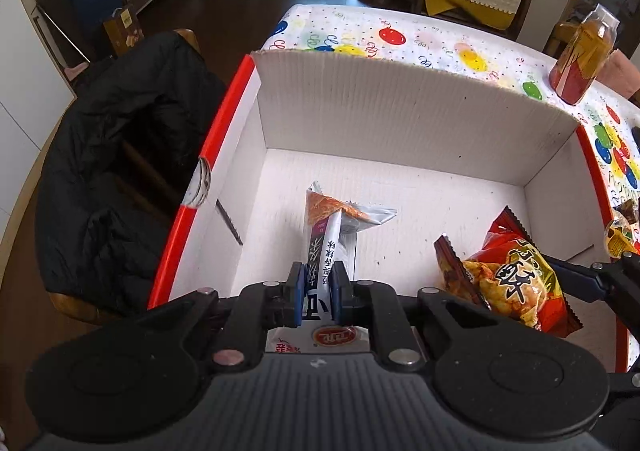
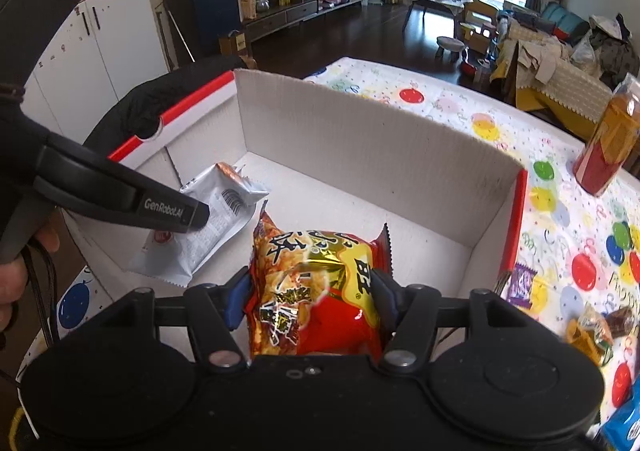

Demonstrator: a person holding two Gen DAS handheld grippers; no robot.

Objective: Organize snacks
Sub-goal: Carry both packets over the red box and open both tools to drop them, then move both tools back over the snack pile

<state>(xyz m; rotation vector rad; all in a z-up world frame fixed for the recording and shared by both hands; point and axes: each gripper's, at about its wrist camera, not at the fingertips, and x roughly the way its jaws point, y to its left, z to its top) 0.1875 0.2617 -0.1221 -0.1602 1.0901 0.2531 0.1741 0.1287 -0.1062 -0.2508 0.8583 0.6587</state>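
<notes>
Left wrist view, from the left: a black jacket (image 1: pixel 120 155) drapes a chair beside the white cardboard box (image 1: pixel 400 111). Inside the box, the left gripper (image 1: pixel 316 291) pinches a silver snack packet (image 1: pixel 332 227) tightly between its blue pads. Right of it, the right gripper (image 2: pixel 312 299) holds a red chip bag (image 2: pixel 316 291), its jaws spread around the bag's sides. A bottle (image 1: pixel 584 55) stands on the balloon-print tablecloth (image 1: pixel 400 35) beyond the box, with loose wrapped snacks (image 2: pixel 592 331) at the far right.
</notes>
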